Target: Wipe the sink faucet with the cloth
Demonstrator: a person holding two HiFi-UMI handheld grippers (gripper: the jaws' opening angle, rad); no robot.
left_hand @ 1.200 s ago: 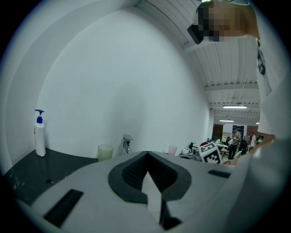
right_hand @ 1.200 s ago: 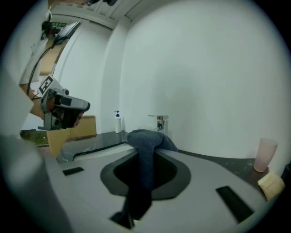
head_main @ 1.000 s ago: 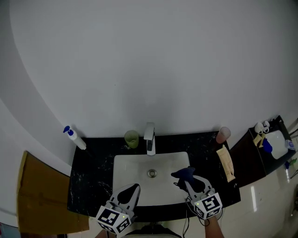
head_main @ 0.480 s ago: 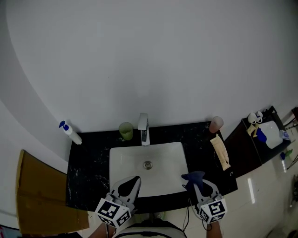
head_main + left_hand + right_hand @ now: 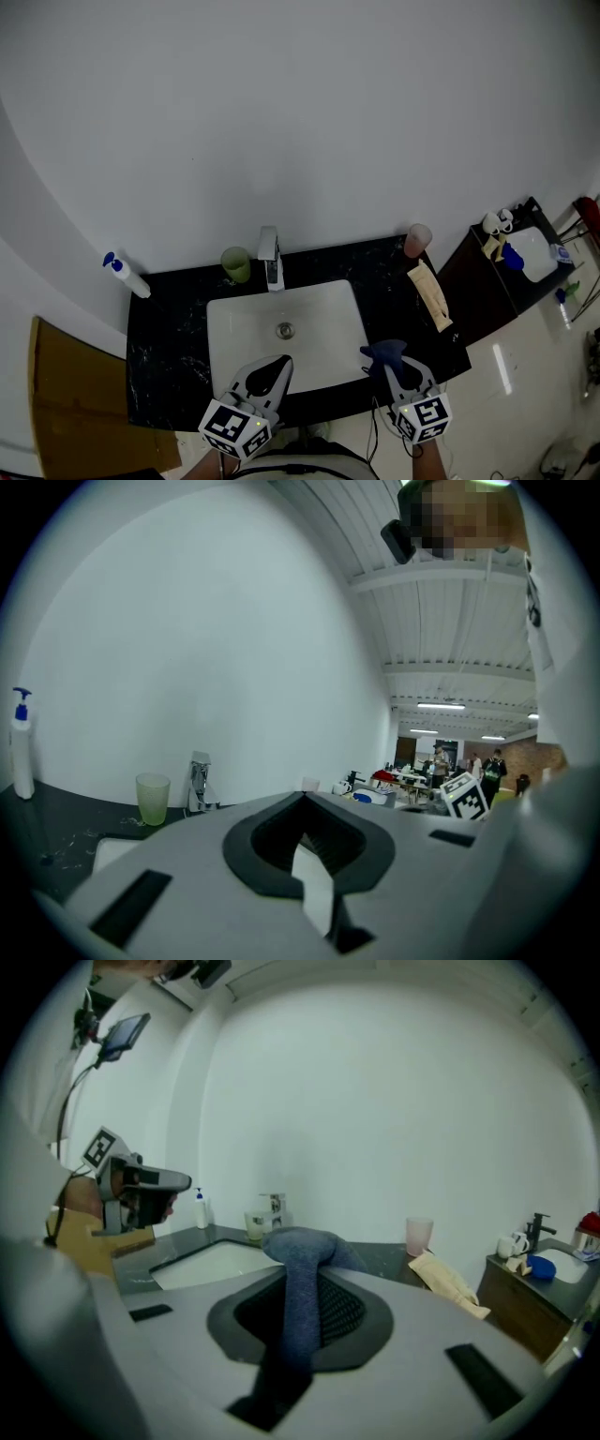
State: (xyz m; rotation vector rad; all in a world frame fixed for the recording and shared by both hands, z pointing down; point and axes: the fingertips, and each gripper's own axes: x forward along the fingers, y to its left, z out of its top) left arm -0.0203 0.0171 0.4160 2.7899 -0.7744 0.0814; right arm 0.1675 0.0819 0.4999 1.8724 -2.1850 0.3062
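The chrome faucet (image 5: 271, 255) stands at the back of the white sink (image 5: 323, 305); it also shows small in the left gripper view (image 5: 199, 782) and the right gripper view (image 5: 273, 1208). My right gripper (image 5: 389, 358) is shut on a blue cloth (image 5: 382, 351), which bulges out past the jaw tips (image 5: 302, 1241). It hovers by the basin's front right corner, well short of the faucet. My left gripper (image 5: 277, 362) hangs over the basin's front edge, its tips (image 5: 303, 799) together with nothing between them.
On the black counter (image 5: 169, 328) stand a green cup (image 5: 235, 264) left of the faucet, a soap pump bottle (image 5: 120, 274) far left, a pink cup (image 5: 417, 240) and a folded beige towel (image 5: 429, 295) at right. A dark side cabinet (image 5: 487, 291) with small items stands further right.
My right gripper with the cloth has drawn back from over the basin to its front right corner. The left gripper has shifted a little to the right along the front edge.
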